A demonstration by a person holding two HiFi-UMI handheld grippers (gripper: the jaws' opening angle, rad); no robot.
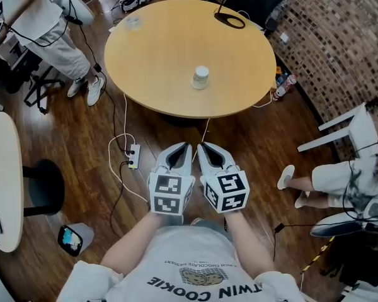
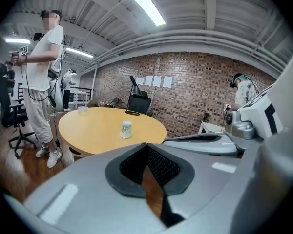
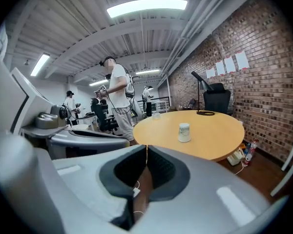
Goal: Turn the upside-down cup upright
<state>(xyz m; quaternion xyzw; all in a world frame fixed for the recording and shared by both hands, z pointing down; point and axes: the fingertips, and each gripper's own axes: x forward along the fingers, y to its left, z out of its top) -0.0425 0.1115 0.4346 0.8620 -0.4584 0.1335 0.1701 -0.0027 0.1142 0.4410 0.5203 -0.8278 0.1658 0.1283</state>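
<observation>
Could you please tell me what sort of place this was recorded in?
Probably a shared office or lab workspace: a brick wall, a round wooden table with an office chair beyond it, and a power strip on the wood floor.

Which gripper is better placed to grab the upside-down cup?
Right, but barely. The left gripper and right gripper are side by side, shut, empty, short of the table. In the head view the cup sits almost straight ahead of the right one, slightly off the left.

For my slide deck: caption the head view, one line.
Left claw and right claw, both shut, face a round table bearing one cup.
</observation>
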